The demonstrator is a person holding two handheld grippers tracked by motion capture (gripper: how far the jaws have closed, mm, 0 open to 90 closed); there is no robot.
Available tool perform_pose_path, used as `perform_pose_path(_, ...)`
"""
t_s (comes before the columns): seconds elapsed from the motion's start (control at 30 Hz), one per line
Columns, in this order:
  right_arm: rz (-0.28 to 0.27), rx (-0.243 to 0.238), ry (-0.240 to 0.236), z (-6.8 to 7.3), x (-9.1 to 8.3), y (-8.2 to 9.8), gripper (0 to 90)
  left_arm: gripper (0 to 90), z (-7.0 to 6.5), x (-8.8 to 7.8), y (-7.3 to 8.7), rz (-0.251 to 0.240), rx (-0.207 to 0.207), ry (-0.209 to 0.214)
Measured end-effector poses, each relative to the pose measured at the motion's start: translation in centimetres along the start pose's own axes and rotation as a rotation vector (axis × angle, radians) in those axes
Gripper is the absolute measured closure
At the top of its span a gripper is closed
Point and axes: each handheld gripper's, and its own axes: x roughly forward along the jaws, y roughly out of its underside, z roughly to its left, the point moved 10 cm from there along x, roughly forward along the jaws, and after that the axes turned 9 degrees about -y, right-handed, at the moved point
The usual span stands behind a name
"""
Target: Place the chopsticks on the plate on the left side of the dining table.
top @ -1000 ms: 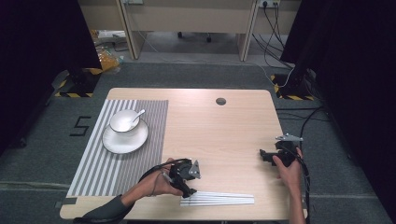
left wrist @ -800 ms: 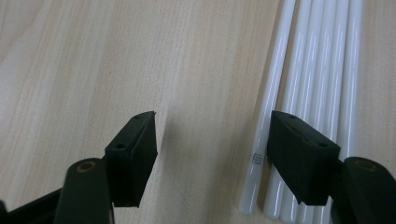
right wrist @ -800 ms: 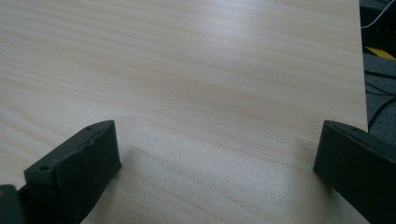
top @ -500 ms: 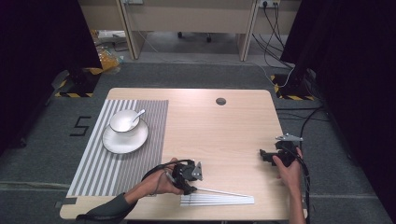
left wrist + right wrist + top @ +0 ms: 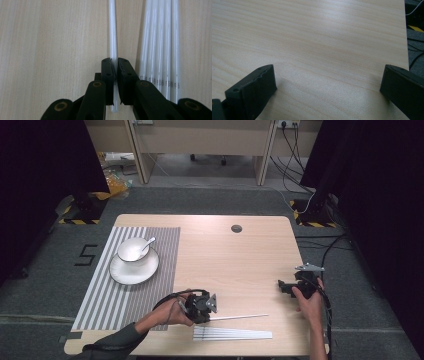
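My left gripper (image 5: 212, 314) (image 5: 116, 62) sits near the table's front edge, and its jaws have just been closing. They are now shut on one thin white rod (image 5: 240, 317) (image 5: 113, 30), which runs out to the right from the jaws. Several more white rods (image 5: 232, 335) (image 5: 160, 37) lie side by side on the wood just in front of it, closer to the table edge. At the table's right side a hand holds my right gripper (image 5: 282, 286) (image 5: 328, 75) low over bare wood, jaws wide open with nothing between them.
A white bowl (image 5: 132, 249) with a spoon (image 5: 148, 244) stands on a white plate (image 5: 134, 269), on a grey striped mat (image 5: 130, 290) at the left. A round cable hole (image 5: 236, 228) is at the back. Cables trail on the floor at the right.
The left jaws went from open to shut on one white rod. That rod has come away from the row and now lies apart from it. Neither hand has shifted.
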Motion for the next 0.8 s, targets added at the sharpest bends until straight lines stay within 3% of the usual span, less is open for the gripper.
perform_pose_path(0.1,0.0,-0.001,0.0,0.0,0.0,0.0,0.3,83.6,0.2,-0.2,0.5,0.018,-0.007,0.013)
perform_pose_path(0.27,0.0,-0.001,0.0,0.0,0.0,0.0,0.3,83.5,0.8,-0.5,1.4,0.052,-0.031,-0.001)
perform_pose_path(0.8,0.0,-0.002,-0.002,0.0,0.0,0.0,0.3,83.3,1.4,-1.3,3.7,0.111,-0.036,-0.015)
